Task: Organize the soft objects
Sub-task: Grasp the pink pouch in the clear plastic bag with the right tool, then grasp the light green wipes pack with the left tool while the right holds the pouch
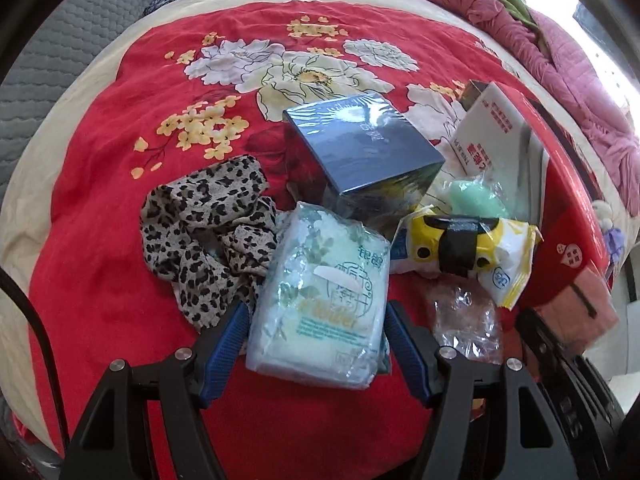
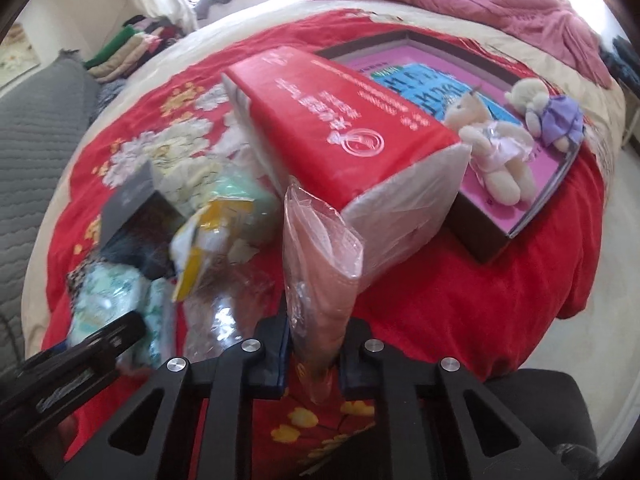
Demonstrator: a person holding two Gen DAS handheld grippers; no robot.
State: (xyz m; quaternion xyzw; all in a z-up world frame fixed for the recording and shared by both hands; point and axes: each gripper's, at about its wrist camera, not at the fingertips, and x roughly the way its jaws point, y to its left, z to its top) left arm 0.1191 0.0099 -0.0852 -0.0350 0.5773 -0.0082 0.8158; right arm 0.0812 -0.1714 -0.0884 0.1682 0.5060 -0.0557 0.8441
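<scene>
Tissue pack (image 1: 320, 300) sits between spread left tongs (image 1: 316, 344), pads not pressing it, near bed's front edge. Right tongs (image 2: 314, 356) pinch bagged pink mask (image 2: 320, 264) above red bedspread (image 2: 460, 292).

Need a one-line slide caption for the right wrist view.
Right gripper shut on a clear bag of pink fabric, beside the red tissue pack on the floral bedspread.

Both wrist views steeply downward, close over red quilt (image 1: 100, 240), shared clutter
</scene>
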